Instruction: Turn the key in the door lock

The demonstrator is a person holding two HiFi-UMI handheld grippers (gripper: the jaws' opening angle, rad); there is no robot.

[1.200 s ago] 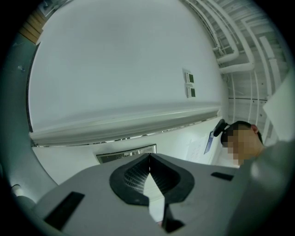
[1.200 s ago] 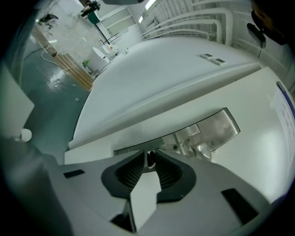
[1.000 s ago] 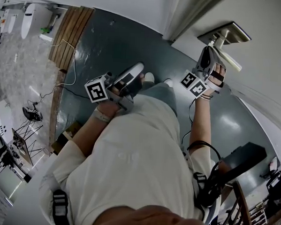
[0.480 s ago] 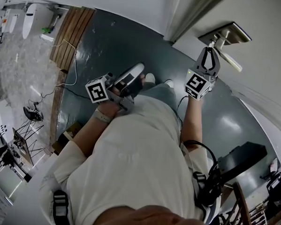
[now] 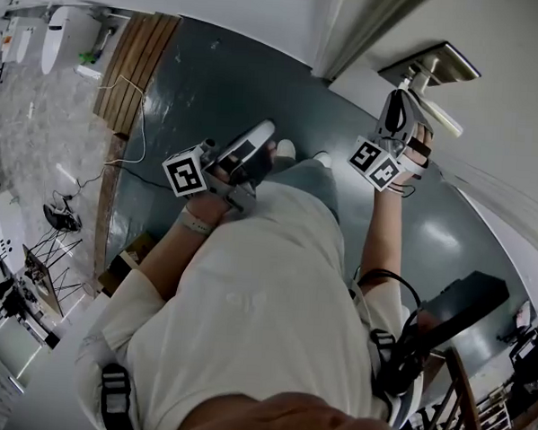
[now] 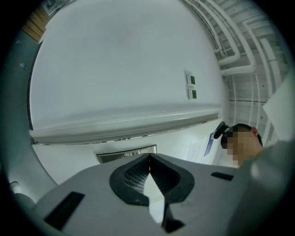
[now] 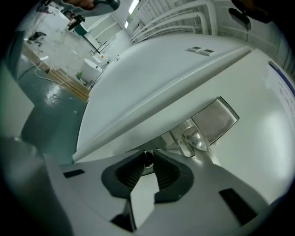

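Change: rolled right gripper (image 5: 403,98) off the square-on pose of half a second before to a slant, fingers (image 7: 126,175) pinched narrow on key (image 7: 146,160) in door (image 5: 501,78) just beside handle (image 7: 196,138), so judged a lock turn in progress. Held left gripper (image 5: 260,135) idle at the waist, fingers shut on nothing. Found handle close beside the turning fingers and door frame (image 5: 336,42) near, with open room only back over floor (image 5: 213,81).

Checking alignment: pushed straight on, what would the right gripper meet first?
Likely the door just below the lever handle plate. The right gripper pinches a small dark key there, though depth is unclear.
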